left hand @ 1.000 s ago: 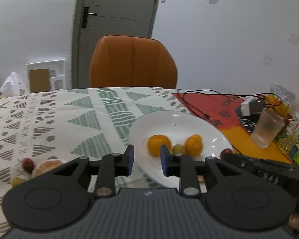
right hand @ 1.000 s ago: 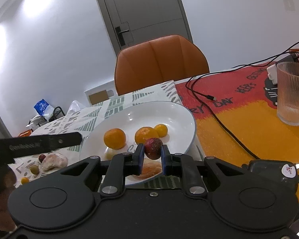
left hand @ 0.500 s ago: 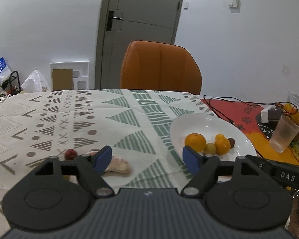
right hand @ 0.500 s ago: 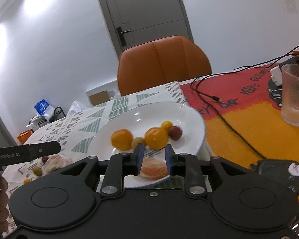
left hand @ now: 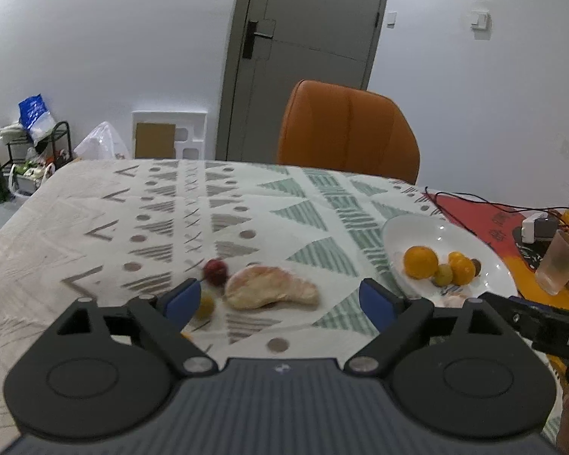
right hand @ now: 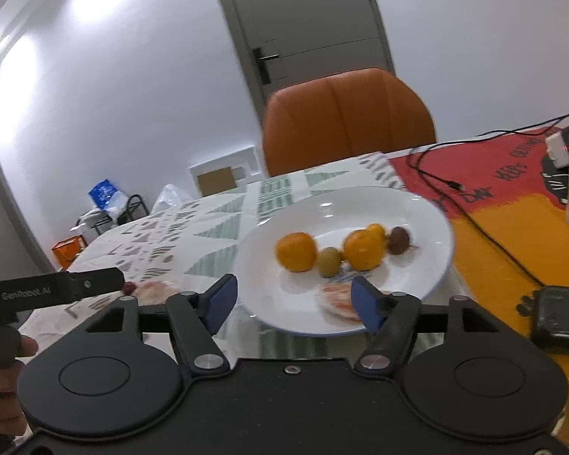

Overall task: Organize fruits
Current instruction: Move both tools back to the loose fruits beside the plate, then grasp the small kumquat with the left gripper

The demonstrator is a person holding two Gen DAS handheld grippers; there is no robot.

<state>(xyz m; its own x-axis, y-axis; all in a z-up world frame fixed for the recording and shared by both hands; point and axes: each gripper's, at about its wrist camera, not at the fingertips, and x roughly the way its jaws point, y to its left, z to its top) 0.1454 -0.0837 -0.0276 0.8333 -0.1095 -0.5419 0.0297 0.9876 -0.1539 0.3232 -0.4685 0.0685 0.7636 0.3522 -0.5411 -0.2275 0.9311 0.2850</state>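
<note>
While both grippers' jaws have just been opening empty, only the left wrist view shows the green fruit [left hand: 205,305] on the cloth.

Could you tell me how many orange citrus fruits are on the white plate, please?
3: a big one leftmost, another mid-row, a small one just behind it. The plate hides none, apparently.

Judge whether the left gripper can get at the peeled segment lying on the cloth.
Probably yes: the left gripper is open, and the peeled segment lies just ahead between its fingers, nothing covering it.
</note>
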